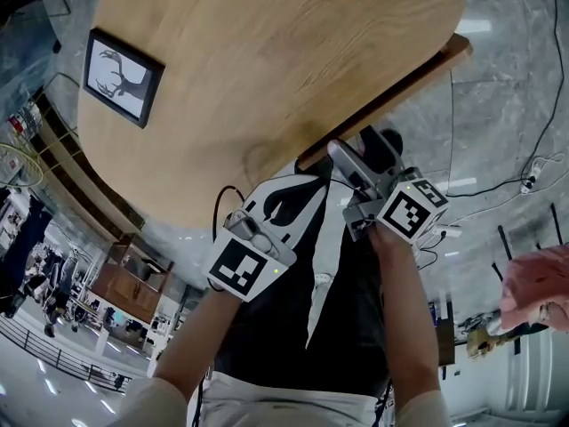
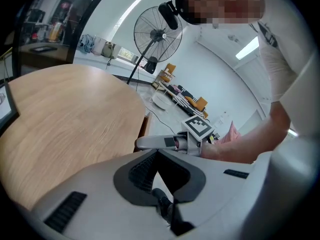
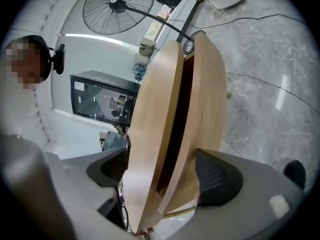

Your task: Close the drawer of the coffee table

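**Head view:** An oval wooden table (image 1: 267, 69) stands on a grey marbled floor (image 1: 507, 132). A black frame (image 1: 123, 76) lies at the top's 10 o'clock. The drawer (image 1: 449, 56) juts out from under the top's edge at 4 o'clock, partly open. A pink cloth (image 1: 533, 283) shows at the picture's 4 o'clock. Both forearms reach up from 6 o'clock. The right gripper (image 1: 360, 154) is at the drawer's near end. The left gripper (image 1: 298, 194) hangs just beside it, off the table at its 7 o'clock.

**Left gripper view:** The table top fills the 9 o'clock side, and a standing fan (image 2: 157, 34) rises at 12 o'clock against white walls. The left gripper's (image 2: 157, 154) jaws meet at their tips with nothing held. The other gripper's marker cube (image 2: 199, 128) sits at 1 o'clock of them.

**Right gripper view:** The top (image 3: 150, 134) and the drawer (image 3: 207, 104) run edge-on, with a dark gap between them. A dark screen (image 3: 100, 99) stands at 9 o'clock. The right gripper's (image 3: 162, 171) jaws are spread wide, one on either side of both slabs. The 3 o'clock pad (image 3: 217, 176) seems to rest on the drawer, though this is not clear.
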Motion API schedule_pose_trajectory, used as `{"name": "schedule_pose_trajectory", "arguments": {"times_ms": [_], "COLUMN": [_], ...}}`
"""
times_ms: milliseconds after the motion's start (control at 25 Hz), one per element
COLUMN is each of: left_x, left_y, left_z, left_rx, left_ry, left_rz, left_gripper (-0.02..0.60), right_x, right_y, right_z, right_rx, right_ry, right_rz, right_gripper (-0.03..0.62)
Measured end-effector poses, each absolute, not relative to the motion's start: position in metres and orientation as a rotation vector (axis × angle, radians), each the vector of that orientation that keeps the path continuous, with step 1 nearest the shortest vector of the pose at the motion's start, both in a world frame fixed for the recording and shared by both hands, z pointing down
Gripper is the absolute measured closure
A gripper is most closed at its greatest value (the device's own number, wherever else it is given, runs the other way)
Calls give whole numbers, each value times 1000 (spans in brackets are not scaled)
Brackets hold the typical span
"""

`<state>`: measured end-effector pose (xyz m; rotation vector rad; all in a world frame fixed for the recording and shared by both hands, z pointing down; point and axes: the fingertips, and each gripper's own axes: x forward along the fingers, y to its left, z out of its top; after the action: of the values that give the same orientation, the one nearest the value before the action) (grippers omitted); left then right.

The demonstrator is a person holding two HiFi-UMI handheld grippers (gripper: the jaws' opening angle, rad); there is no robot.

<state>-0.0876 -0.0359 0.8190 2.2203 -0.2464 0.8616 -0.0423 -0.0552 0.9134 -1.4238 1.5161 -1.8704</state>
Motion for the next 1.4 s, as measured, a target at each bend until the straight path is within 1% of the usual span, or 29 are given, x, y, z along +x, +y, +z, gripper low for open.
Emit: {"name": "schedule_pose_trajectory", "arguments": {"times_ms": [920,1040,1200,1320,1400], "left_x": [-121,-128,-136,-137,-137], "left_y": [-34,-32,-28,-26,-26], "left_z": [827,828,831,831,830], "left_rx": [2171,2169,2157,2156,2159], "left_ry": [-357,-369,-380,-381,-381], "left_rz": [797,788,789,781,780], "left_gripper": [575,575,575,575,575], "right_x": [-64,-63,-63,-62,-61], "right_y": [-107,-108,-115,-116,-114], "right_z": [908,911,914,915,917], "right_rx": [-1344,-1360,-1360,-1364,-1353], "right_ry": [1655,1634,1573,1567,1569], "right_rz": [-1758,-1752,-1742,-1723,-1714], "right_gripper": [154,184,187,201,226]}}
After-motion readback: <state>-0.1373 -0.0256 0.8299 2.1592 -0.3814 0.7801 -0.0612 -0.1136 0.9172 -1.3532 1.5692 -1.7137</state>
